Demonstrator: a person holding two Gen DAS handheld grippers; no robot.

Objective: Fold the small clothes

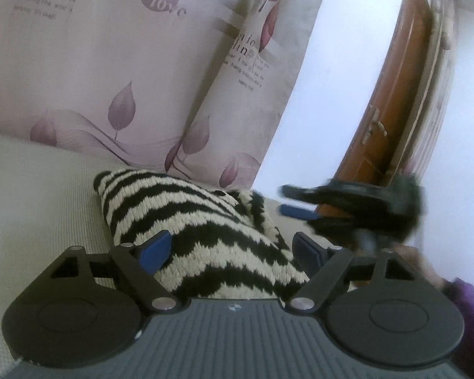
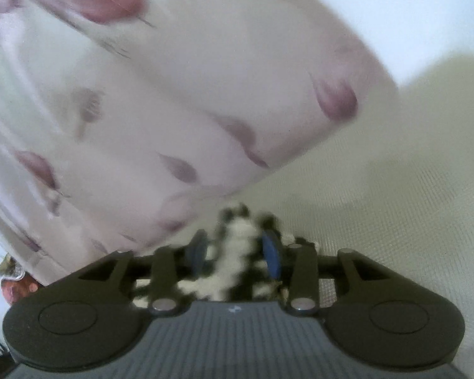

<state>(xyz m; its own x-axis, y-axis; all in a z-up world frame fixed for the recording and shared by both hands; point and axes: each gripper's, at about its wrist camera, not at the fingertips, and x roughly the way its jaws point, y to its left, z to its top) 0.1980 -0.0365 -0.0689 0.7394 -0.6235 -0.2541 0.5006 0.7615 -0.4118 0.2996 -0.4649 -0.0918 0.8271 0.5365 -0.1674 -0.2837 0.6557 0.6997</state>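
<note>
A black-and-cream zigzag knitted garment lies bunched on the cream bed surface. My left gripper is open, its blue-padded fingers straddling the near part of the garment. My right gripper shows blurred at the right of the left wrist view, just right of the garment's far end. In the right wrist view the right gripper is blurred, its jaws partly closed with the knit between the blue pads.
A pink leaf-print pillow stands behind the garment and fills the upper left of the right wrist view. A brown door and white wall are at the right. The person's purple sleeve is at lower right.
</note>
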